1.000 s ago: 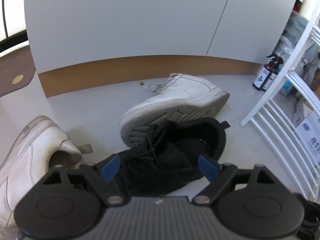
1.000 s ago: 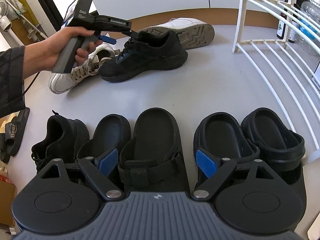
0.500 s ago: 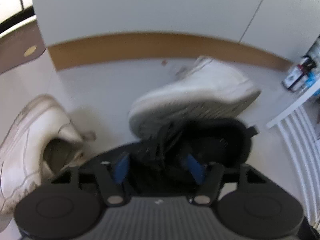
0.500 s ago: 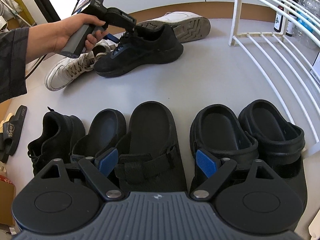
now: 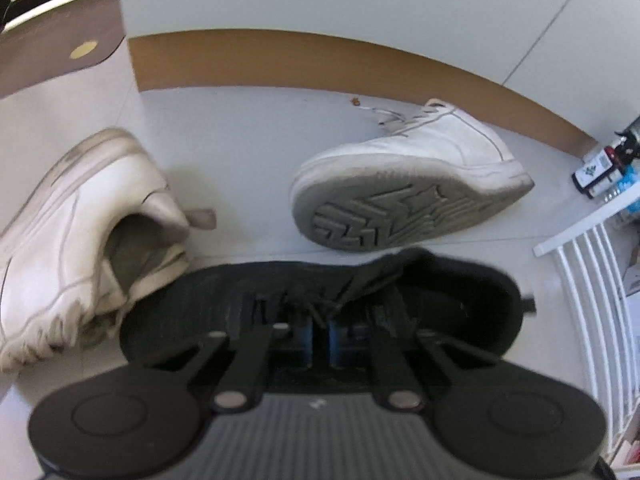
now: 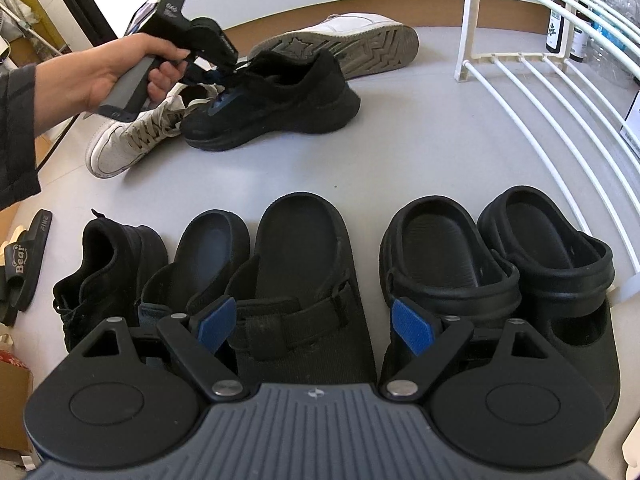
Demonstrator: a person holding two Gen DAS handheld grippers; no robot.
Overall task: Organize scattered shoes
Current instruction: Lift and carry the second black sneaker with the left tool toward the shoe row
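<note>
Grey, smooth floor (image 6: 420,128) below your white wire rack (image 6: 540,92) carries the knit black sneaker (image 6: 280,100), its laces pinched in your clenched left hand-held gripper (image 5: 318,334), while your right hand-held gripper (image 6: 316,326) hangs released over rubbery black clogs (image 6: 500,256).

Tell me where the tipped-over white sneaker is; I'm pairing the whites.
In the right wrist view, the tipped-over white sneaker lies on its side by the baseboard, sole facing us, just behind the black sneaker.

Shoes crowd a pale grey floor (image 6: 400,152): a black sneaker (image 6: 276,108) beside an upright white sneaker (image 6: 132,140), a second white sneaker (image 6: 348,46) tipped on its side behind, and a near row of black sandals (image 6: 296,280), clogs (image 6: 500,264) and another black sneaker (image 6: 104,272).
</note>
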